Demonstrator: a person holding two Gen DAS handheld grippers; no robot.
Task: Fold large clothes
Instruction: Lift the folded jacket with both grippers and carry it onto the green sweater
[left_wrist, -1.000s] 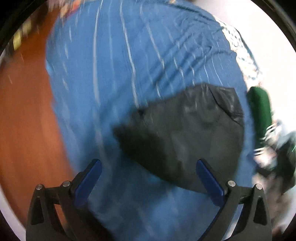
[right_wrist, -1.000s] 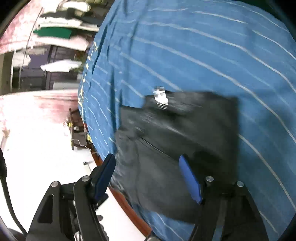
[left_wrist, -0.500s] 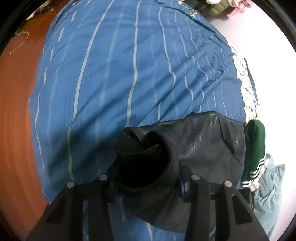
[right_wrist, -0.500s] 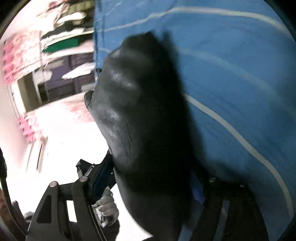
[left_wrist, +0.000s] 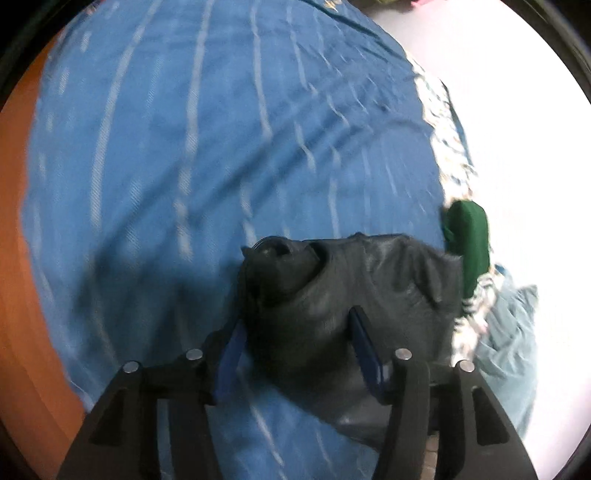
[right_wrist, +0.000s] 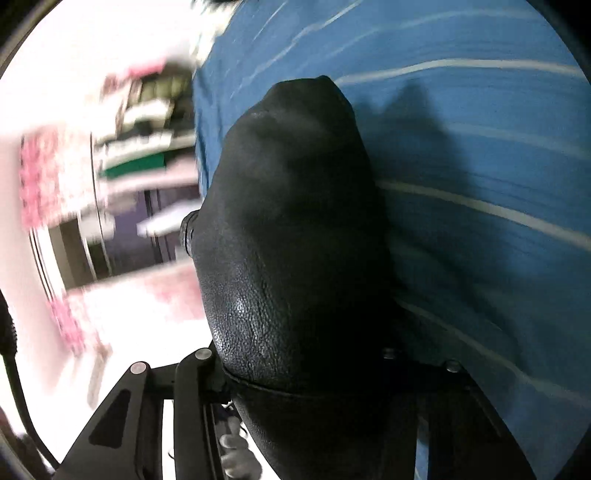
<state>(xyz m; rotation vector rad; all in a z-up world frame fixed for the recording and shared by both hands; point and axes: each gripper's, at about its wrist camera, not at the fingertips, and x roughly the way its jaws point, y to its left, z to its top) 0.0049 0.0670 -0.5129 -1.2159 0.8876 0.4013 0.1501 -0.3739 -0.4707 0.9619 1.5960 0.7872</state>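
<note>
left tool (left_wrist: 297, 345): jaws opening, garment between pads | right tool (right_wrist: 306, 373): jaws closing round garment

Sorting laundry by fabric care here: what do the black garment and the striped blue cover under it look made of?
Black garment: looks like leather or faux leather, with a pebbled grain and soft sheen; which of the two is unclear. Striped blue cover: matte woven cloth, probably cotton-like, with a faint weave texture and soft creases.

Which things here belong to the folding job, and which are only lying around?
Job:
- black leather garment
- left gripper, its fingers opening around the garment
- right gripper, closing on it

Lying about:
- green garment
- light blue garment
- blue striped sheet
</note>
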